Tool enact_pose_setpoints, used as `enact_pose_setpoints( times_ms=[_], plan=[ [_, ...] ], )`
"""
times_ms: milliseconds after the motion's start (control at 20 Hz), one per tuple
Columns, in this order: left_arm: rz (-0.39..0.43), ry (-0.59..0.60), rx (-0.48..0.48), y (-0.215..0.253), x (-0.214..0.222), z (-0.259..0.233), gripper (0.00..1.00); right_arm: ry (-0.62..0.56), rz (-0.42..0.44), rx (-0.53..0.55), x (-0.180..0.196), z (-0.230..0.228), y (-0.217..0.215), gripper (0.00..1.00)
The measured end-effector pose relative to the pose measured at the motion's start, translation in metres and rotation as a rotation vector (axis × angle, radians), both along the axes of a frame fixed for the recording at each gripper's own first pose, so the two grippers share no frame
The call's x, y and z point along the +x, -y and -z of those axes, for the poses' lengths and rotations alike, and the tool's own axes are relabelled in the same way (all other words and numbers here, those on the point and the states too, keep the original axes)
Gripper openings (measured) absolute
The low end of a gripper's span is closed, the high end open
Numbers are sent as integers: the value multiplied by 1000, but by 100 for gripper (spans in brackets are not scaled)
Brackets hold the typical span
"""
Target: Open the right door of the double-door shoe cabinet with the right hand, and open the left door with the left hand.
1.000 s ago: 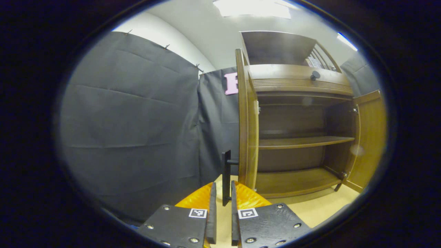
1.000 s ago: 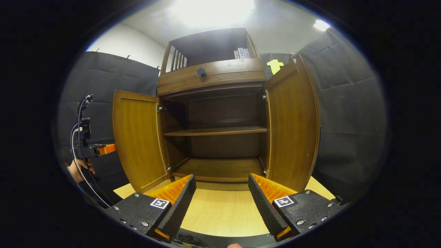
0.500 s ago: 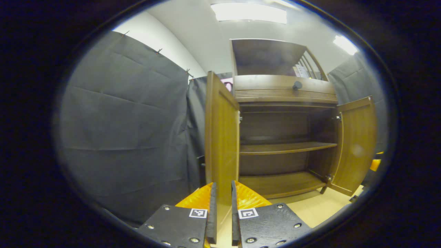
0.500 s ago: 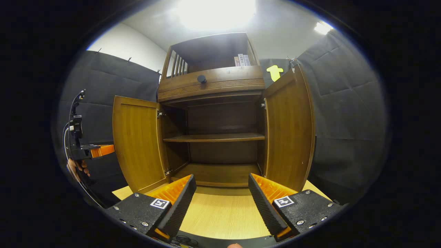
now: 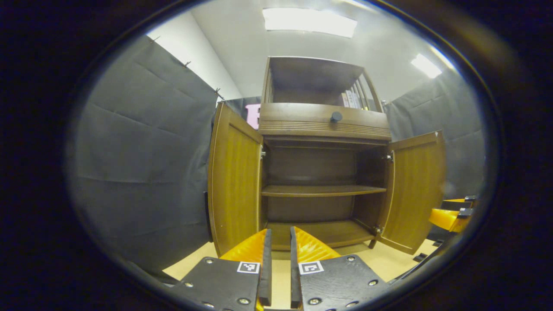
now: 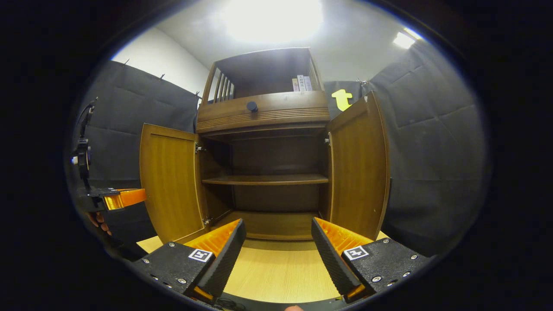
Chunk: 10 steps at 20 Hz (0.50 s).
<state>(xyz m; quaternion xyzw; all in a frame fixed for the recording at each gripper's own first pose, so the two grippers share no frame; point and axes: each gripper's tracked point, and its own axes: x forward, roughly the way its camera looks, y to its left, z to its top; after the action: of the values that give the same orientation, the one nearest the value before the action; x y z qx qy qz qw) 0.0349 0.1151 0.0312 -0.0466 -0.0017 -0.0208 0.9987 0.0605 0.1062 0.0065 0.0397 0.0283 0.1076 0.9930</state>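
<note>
**Left gripper view and right gripper view: both cabinet doors stand open**

Left gripper view looks straight at the shoe cabinet [image 5: 322,172], which stands on a pale wooden counter [image 5: 389,261]. Its left door [image 5: 233,181] is swung out wide on its hinges, and the right door [image 5: 417,192] is swung out on the other side. Between them the inside shows one middle shelf [image 5: 322,190] and a bottom board, both bare. Above the doors runs a drawer front with a dark round knob [image 5: 336,116].

The left hand-held gripper [image 5: 278,268] hangs in front of the cabinet with its fingers nearly together, a narrow slit between them and nothing gripped. It touches neither door.

From the right gripper view, the right hand-held gripper [image 6: 278,255] is spread wide and holds nothing, well short of the cabinet over the counter. The right door [image 6: 358,168] stands ahead and to its right (its inner face turned toward the camera). At the left edge of this view the other hand-held gripper shows, held by a hand [image 6: 98,220].
</note>
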Motion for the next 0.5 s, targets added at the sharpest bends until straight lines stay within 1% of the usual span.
enact_pose_setpoints(
  times_ms=[50, 100, 150, 350, 500],
  plan=[
    [-4, 2, 1, 2, -4, 0, 22, 5, 12, 1, 0, 0, 1, 92],
    [-17, 6, 2, 2, -7, 0, 22, 7, 25, 3, 0, 1, 3, 94],
    [-20, 4, 2, 3, -10, 2, 18, 8, 36, 9, 0, 1, 5, 94],
    [-10, -20, -20, 10, -19, 11, 18, 5, 53, 24, 0, 2, 8, 94],
    [-2, -25, -16, 15, -22, 11, 30, 9, 59, 14, -1, 1, 14, 94]
  ],
)
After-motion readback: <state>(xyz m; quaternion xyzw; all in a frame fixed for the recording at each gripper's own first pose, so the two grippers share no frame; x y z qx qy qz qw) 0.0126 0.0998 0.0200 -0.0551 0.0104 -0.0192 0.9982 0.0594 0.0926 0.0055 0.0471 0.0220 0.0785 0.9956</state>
